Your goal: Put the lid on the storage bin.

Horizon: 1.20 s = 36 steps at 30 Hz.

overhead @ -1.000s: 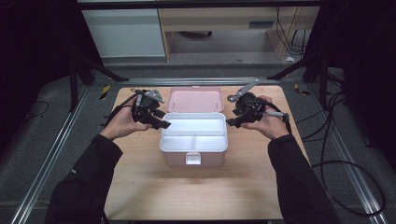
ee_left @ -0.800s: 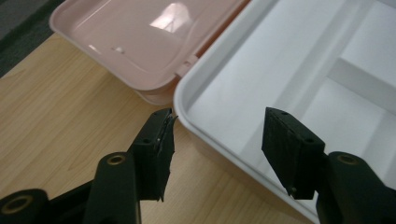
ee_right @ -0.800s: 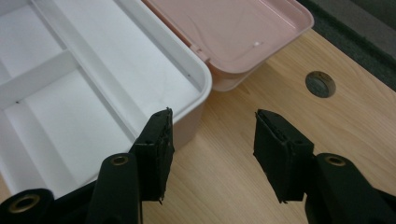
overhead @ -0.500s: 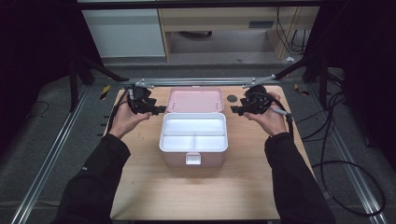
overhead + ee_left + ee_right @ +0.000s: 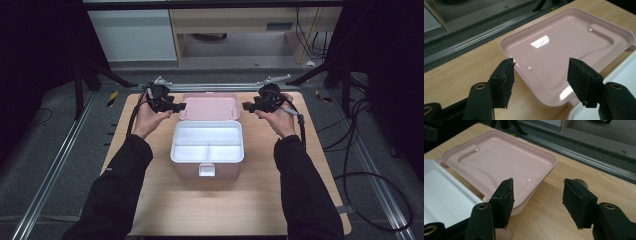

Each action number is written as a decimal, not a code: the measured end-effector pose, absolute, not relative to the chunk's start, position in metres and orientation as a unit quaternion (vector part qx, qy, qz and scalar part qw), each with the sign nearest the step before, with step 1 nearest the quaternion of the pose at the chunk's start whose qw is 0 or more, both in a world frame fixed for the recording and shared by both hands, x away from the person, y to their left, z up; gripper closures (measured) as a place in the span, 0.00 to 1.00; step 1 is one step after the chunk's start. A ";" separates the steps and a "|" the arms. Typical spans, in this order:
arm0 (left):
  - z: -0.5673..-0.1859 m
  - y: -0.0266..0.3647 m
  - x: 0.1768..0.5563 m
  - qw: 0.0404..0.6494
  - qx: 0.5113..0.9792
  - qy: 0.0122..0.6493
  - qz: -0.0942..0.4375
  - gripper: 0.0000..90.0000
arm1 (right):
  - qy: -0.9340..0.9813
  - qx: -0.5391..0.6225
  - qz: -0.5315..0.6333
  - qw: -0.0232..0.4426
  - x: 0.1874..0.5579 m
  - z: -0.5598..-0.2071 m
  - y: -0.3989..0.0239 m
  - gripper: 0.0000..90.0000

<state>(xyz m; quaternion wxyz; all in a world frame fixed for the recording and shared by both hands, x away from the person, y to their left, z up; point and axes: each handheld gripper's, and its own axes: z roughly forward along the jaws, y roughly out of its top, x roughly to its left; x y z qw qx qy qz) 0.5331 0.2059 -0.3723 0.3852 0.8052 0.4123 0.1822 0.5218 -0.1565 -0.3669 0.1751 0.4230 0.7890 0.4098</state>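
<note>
Both hands have travelled away from the person since a second ago, from beside the white tray to the flanks of the laid-back lid, and both sets of jaws have just been opening with nothing between them. Now the left gripper point(image 5: 181, 106) sits at the left edge of the glossy pink plastic lid point(image 5: 209, 106), its jaws spread and empty in the left gripper view, the lid's corner point(image 5: 564, 50) lying just beyond them. On the other side, the right gripper point(image 5: 246, 106) hovers just off the lid's right edge, likewise parted and holding nothing (the lid's rim point(image 5: 506, 155) lies ahead of its left jaw). That lid lies flat on the light wooden table point(image 5: 150, 200), hinged behind the white divided storage box point(image 5: 207, 142) at the table's middle.
</note>
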 end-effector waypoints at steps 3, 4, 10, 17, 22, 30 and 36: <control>-0.385 0.203 0.541 0.373 0.807 0.420 0.178 0.42 | 0.775 0.440 0.420 0.170 0.537 -0.381 -0.155 0.48; -0.385 0.203 0.541 0.373 0.807 0.420 0.178 0.43 | 0.775 0.440 0.420 0.170 0.537 -0.381 -0.155 0.48; -0.403 0.202 0.551 0.354 0.818 0.425 0.157 0.43 | 0.784 0.443 0.409 0.146 0.551 -0.407 -0.144 0.48; -0.417 0.200 0.558 0.346 0.818 0.437 0.139 0.43 | 0.795 0.438 0.399 0.128 0.554 -0.422 -0.126 0.49; -0.425 0.195 0.561 0.341 0.821 0.440 0.129 0.42 | 0.796 0.445 0.393 0.118 0.558 -0.433 -0.121 0.49; -0.426 0.199 0.562 0.351 0.814 0.448 0.113 0.46 | 0.793 0.451 0.397 0.102 0.561 -0.437 -0.119 0.51; -0.421 0.203 0.561 0.357 0.808 0.454 0.115 0.54 | 0.784 0.458 0.409 0.096 0.560 -0.431 -0.123 0.54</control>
